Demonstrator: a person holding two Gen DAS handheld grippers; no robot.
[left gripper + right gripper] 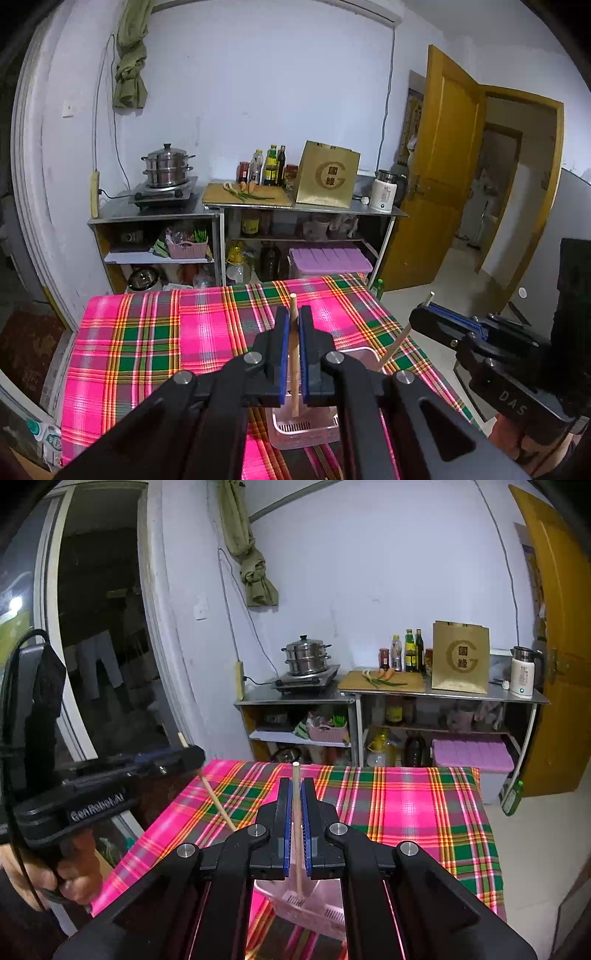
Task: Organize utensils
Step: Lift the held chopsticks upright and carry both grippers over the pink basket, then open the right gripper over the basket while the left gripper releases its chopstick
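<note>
Left hand-held gripper point(294, 325): nearest the lens, blue pads clenched on a wooden chopstick point(293, 354). The stick stands near upright, its lower end inside a clear pink utensil basket point(303, 432) directly below.

Right hand-held gripper point(295, 801): likewise clamped on a second chopstick point(296, 827), upright, tip reaching down into the same basket point(314, 904). From the left wrist view this gripper point(428, 314) appears at the right edge, its stick point(395, 345) slanting toward the basket's rim. From the right wrist view the left gripper point(192, 753) sits at the left edge, a bare hand point(55, 878) on its handle.

Surface: covered with a pink, green and orange plaid cloth point(147, 332); the basket rests on it near its front.

Background, left to right:
- dark doorway point(99, 646)
- knotted olive cloth point(129, 62) hanging on the pale wall
- steel steamer pot point(168, 166) on a single burner point(162, 194), atop a metal shelf unit point(155, 218)
- cutting board point(247, 194) with carrots and green onions
- cluster of sauce bottles point(269, 166)
- gold paper bag point(327, 175)
- white electric kettle point(384, 192)
- purple lidded bin point(328, 258) on the lower shelf
- green bottle point(513, 797) on the floor beside the surface
- yellow wooden door point(439, 166), standing open.
</note>
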